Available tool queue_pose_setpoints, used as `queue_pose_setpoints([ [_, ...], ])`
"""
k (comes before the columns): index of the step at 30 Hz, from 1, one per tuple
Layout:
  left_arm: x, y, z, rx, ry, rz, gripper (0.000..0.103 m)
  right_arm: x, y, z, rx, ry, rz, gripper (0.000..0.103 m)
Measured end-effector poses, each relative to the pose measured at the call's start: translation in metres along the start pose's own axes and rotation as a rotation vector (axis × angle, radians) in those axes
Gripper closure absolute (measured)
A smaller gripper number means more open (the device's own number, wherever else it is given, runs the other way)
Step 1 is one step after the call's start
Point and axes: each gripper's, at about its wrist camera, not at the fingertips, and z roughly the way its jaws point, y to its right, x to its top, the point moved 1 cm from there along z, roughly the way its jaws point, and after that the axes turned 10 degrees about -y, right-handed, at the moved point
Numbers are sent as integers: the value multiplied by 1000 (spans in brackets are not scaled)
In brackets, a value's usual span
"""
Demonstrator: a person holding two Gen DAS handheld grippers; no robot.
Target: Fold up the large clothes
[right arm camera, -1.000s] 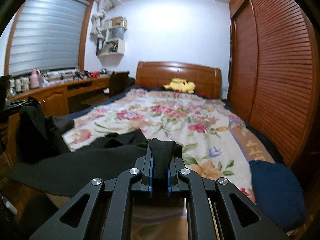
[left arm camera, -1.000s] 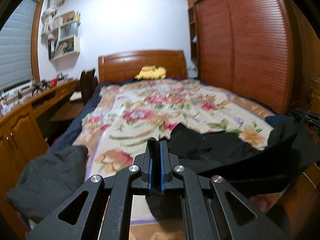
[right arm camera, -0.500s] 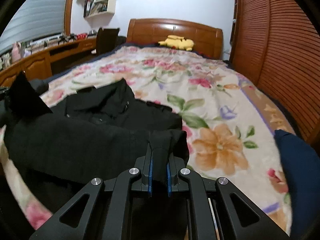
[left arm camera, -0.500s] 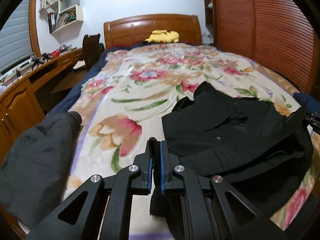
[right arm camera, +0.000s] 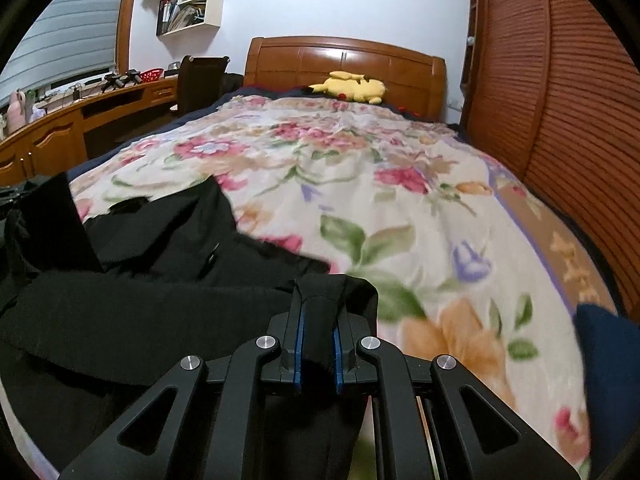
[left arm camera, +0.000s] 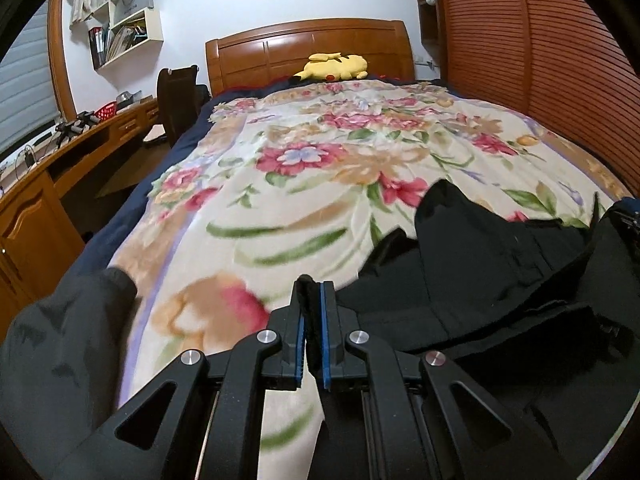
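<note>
Two tools, seemingly pinching black garment (right arm camera: 120, 312)

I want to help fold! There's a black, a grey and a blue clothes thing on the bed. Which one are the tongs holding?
The black garment. Both tongs pinch its edge; the grey one and blue one lie untouched at the sides.

Home bedroom: bed with floral blanket (left arm camera: 320, 168), wooden headboard (left arm camera: 308, 46) at 12 o'clock, yellow plush toy (left arm camera: 334, 66), louvered wardrobe doors (left arm camera: 540, 60) at 2, desk (right arm camera: 72, 120) and wall shelves (left arm camera: 124, 32), probably books, at 10.
</note>
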Motion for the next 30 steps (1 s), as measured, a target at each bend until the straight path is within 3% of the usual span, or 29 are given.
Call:
queue_pose_setpoints([
  [5, 20, 4, 17, 7, 4, -15, 96, 22, 3, 33, -11, -6, 16, 93],
  [10, 20, 4, 18, -25, 11, -36, 96, 24, -1, 50, -21, -12, 13, 93],
  [13, 15, 5, 14, -39, 14, -42, 89, 22, -4, 60, -18, -27, 10, 93],
  [17, 1, 3, 1, -97, 23, -63, 58, 21, -4, 63, -24, -37, 28, 91],
  [19, -7, 4, -7, -126, 27, -66, 49, 22, -2, 57, -20, -25, 44, 85],
  [20, -11, 6, -11, -138, 29, -63, 37, 22, 1, 52, -19, -13, 58, 75],
  [21, -15, 8, -14, -148, 33, -60, 26, 21, 3, 47, -12, 1, 69, 58],
  [23, -24, 15, -26, -167, 52, -49, 23, 20, 9, 33, 8, 40, 97, 35],
  [24, -29, 18, -32, -170, 62, -46, 23, 17, 12, 29, 14, 55, 104, 30],
  [30, -58, 39, -56, -200, 85, -39, 23, 2, 17, 13, -1, 50, 75, 30],
])
